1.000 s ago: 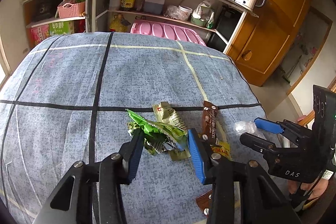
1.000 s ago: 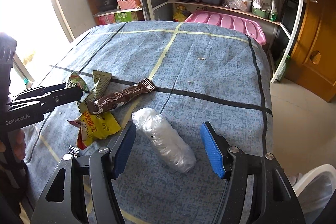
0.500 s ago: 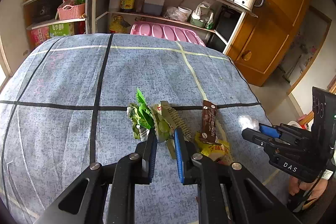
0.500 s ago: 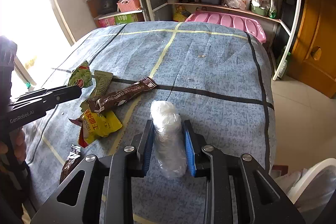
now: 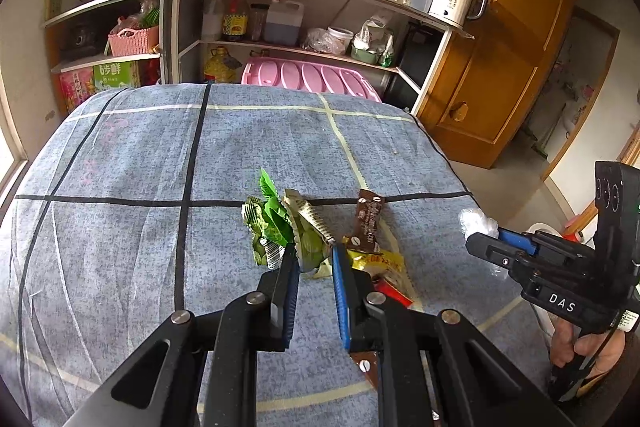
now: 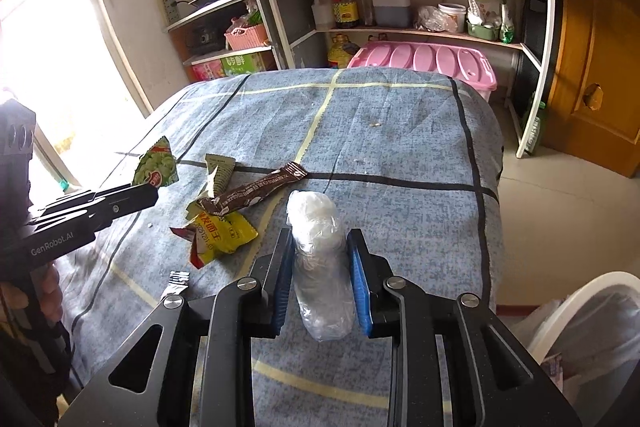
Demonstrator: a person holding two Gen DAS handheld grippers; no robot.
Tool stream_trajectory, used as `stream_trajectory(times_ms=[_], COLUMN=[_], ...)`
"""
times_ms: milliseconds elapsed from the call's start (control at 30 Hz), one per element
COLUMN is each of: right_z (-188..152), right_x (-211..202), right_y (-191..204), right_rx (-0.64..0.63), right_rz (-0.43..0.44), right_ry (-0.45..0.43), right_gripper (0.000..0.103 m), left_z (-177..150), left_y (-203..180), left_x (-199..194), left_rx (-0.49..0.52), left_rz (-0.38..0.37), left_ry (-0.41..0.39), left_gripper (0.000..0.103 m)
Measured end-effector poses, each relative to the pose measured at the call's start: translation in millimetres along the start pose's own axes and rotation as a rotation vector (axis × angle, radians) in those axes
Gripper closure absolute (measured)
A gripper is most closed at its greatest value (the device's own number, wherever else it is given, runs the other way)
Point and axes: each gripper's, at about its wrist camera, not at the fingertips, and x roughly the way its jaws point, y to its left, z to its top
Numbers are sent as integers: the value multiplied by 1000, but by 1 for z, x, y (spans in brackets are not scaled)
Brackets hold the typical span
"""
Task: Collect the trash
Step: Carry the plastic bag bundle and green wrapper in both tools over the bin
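Now, left wrist view: left gripper [image 5: 314, 259] pinches the green wrapper [image 5: 276, 223], lifting it clear of the brown stick wrapper [image 5: 369, 223] on the tabletop [image 5: 120, 187]. Right wrist view: right gripper [image 6: 320, 259] squeezes the clear plastic wad [image 6: 320, 247], white bin [image 6: 580, 327] just beside, likely drop-off.

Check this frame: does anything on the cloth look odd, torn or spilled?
Nothing spilled. Torn wrappers litter the blue cloth: a brown sachet lies across a yellow packet. The left claw grips a green wrapper; the right claw grips a crumpled clear bag.
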Motion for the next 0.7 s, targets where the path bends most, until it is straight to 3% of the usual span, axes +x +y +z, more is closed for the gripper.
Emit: stream_trajectory(times_ms=[333, 700], right_z=[-17, -43], right_x=[-51, -111], right_y=[-7, -33], right_rx=[25, 84], right_rz=[-15, -80], right_ry=[-72, -137], right_gripper=[75, 75], left_z=[-7, -16], left_y=[-46, -125], left_x=[-31, -48], left_rx=[74, 194], left_rz=[-62, -167], left_ry=[-44, -59], left_gripper=[86, 86])
